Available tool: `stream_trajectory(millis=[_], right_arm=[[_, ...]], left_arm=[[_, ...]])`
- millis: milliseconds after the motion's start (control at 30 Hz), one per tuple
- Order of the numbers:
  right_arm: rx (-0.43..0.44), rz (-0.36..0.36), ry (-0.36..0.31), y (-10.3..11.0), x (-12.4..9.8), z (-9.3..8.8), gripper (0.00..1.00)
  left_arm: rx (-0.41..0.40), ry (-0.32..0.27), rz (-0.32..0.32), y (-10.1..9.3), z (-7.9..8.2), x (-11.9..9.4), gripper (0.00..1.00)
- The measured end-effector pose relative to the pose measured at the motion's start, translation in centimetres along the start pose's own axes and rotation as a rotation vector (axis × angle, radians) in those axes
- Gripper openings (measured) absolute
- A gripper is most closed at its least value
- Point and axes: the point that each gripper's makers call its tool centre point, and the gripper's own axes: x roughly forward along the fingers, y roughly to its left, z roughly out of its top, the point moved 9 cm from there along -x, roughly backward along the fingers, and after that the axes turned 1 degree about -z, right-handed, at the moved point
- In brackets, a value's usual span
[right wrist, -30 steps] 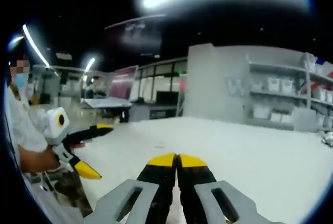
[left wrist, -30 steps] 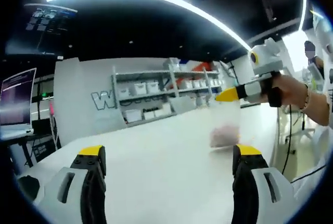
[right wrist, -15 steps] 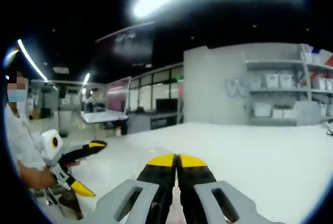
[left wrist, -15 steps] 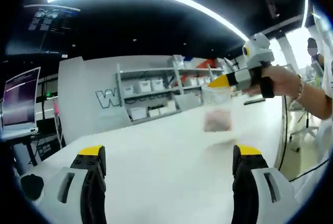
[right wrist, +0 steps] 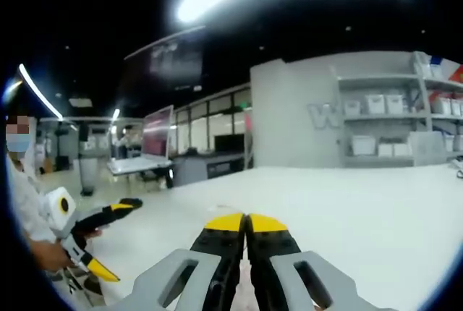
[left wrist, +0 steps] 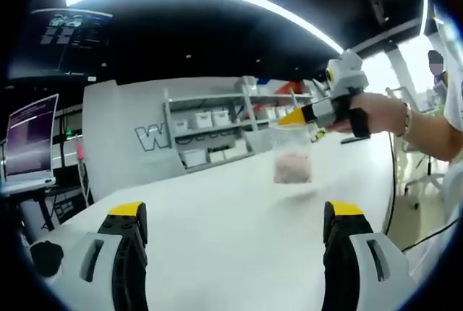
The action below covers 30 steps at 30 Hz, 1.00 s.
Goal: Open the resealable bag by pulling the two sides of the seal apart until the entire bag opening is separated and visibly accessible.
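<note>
A broad white table (left wrist: 217, 217) is seen stretching toward grey shelving (left wrist: 210, 134) stacked with white bins, and above it the resealable bag (left wrist: 292, 153) is held up in the air, clear of the tabletop, in the left gripper view. The bag is pinched at its top edge by the right gripper (left wrist: 296, 116), carried in a person's hand (left wrist: 376, 114); in the right gripper view the same gripper (right wrist: 246, 221) is seen with its yellow-tipped jaws pressed together, though the bag itself cannot be made out there. The left gripper (left wrist: 235, 211) is held with its jaws spread wide and nothing between them, well apart from the bag; it is seen again at the left of the right gripper view (right wrist: 108, 242), also spread. The step in hand is judged to be the presenting of the bag for a second grasp: only one hold has been taken, and the seal appears not yet pulled apart. For the next move, the left gripper would need to be brought up to the opposite side of the seal strip and closed on one layer only, so that the two sides can be drawn away from each other. The bag is seen as a small clear pouch, hanging roughly upright, with pale pinkish contents gathered in its lower half; it is blurred, so the seal line cannot be read.
</note>
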Motion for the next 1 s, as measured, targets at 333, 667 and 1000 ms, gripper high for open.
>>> stream_trajectory(millis=[333,667,1000], right_arm=[[-0.016,-0.015,0.001,-0.7,1.7,0.8,0.0],[-0.021,-0.038,0.022,-2.2,3.3,1.1,0.0],[0.002,-0.063,0.04,-4.2,5.0,1.2,0.0]], left_arm=[[0.016,-0.013,0.003,-0.2,0.4,-0.1,1.0],[0.016,-0.021,0.003,-0.3,0.6,-0.1,1.0],[0.021,-0.02,-0.001,-0.4,0.7,0.1,1.0]])
